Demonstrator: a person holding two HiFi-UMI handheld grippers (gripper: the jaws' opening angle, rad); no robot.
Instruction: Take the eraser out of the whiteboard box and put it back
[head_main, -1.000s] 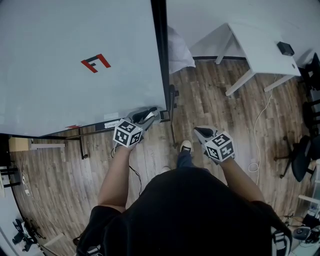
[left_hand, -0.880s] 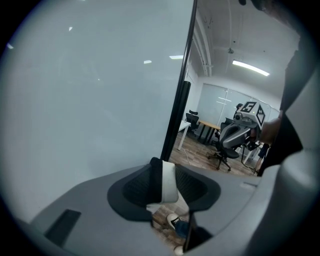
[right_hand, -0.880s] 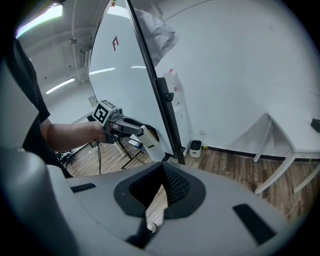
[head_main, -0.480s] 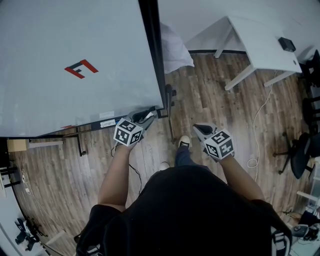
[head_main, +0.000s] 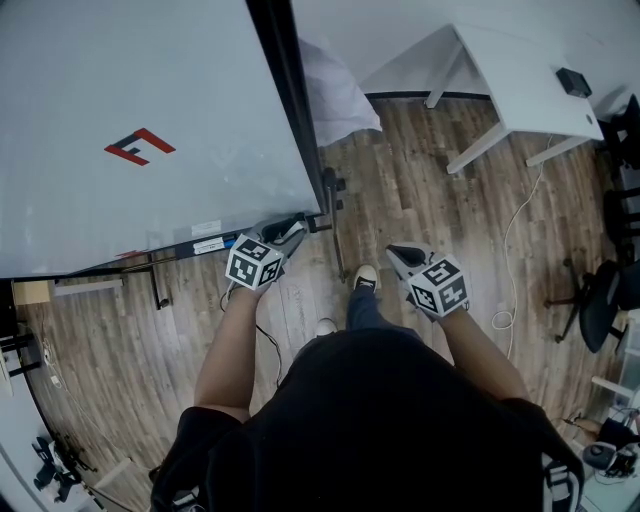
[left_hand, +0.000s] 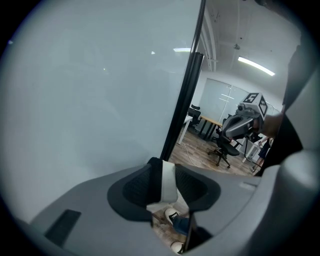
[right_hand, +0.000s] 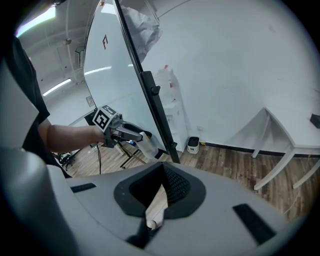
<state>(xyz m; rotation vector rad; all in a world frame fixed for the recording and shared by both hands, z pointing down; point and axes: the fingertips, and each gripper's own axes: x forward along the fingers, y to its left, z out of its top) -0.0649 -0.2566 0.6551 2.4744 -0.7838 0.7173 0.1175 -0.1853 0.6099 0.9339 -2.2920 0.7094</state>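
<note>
Since the earlier frame, your left gripper (head_main: 287, 234) has sunk toward the whiteboard's (head_main: 150, 110) lower right corner, jaws clamped on the eraser (left_hand: 168, 182). Your right gripper (head_main: 402, 256), right of that corner, is closed empty. Where the box sits is unclear; releasing off it would drop the eraser.

The brown wood-plank floor (head_main: 400, 200) bears a white table (head_main: 520, 85) at one o'clock, and a loose white cable (head_main: 507, 262) and a black office chair (head_main: 600, 305) at three.

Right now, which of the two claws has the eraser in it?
The left claw, by the whiteboard's lower corner: its jaws are closed on the eraser. The right claw hangs over the floor, holding nothing.
</note>
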